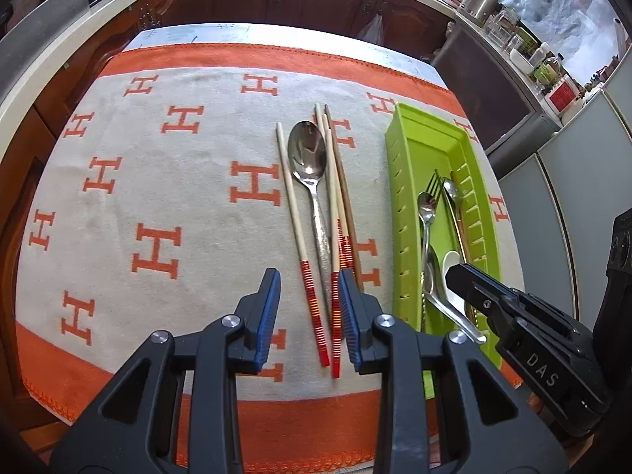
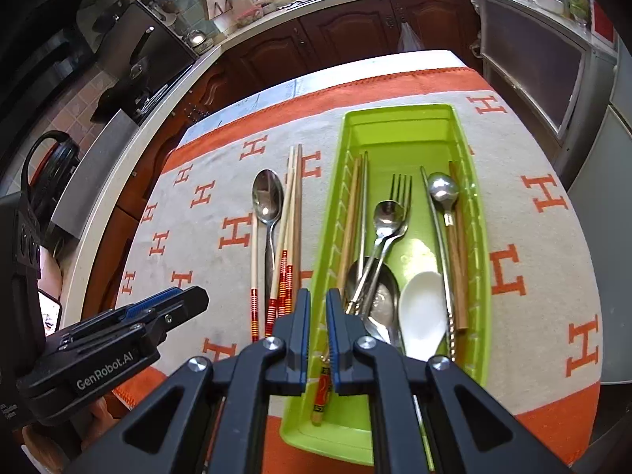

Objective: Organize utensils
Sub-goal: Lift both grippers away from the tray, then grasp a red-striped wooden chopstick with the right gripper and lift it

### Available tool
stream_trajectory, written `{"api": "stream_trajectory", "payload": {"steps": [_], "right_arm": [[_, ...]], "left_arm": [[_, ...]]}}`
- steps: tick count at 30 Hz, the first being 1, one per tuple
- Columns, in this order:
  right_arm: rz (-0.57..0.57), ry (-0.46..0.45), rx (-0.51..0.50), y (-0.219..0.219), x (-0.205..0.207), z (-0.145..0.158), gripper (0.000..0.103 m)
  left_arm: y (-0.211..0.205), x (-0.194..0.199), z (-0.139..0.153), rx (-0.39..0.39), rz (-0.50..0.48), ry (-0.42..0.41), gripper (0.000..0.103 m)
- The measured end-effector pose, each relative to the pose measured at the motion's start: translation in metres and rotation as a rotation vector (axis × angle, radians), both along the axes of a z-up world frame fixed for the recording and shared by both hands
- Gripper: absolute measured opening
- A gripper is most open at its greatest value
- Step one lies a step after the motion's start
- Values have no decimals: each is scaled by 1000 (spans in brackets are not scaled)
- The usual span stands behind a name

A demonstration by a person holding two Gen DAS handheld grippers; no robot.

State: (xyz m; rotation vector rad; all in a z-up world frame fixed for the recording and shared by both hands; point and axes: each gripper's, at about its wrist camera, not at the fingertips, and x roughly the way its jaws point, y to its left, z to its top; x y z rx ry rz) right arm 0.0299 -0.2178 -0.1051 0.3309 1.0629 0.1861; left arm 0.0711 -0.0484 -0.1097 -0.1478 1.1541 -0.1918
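Chopsticks and a spoon on the cloth, green tray at centre right

Left gripper, ribbed blue pads spread wide, hovers over red-banded wooden chopsticks and a shiny steel spoon. Right gripper, jaws narrow and empty, hangs above the slotted plastic tray.

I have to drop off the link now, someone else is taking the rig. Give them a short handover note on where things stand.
Left gripper: open, empty, hovering over the red-banded ends of the chopsticks on the cloth.
Right gripper: jaws narrowly apart, nothing gripped, above the near end of the green tray.
Done: fork, several spoons, white spoon and some chopsticks are in the tray.
Left: the large spoon and the loose chopsticks around it on the cloth.
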Motion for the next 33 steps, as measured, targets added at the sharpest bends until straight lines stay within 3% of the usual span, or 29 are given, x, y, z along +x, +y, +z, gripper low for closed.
{"api": "stream_trajectory", "payload": {"steps": [21,24,33], "right_arm": [[132,2,-65,70,35,-16,8],[167,0,-96,87,42,-24,21],[211,67,-197,117,56,-55,22]], "left_arm": [[80,17,-31,59,171,20,27],[88,19,-36,52,185,29,27],[102,21,-44,28,202,44,27]]}}
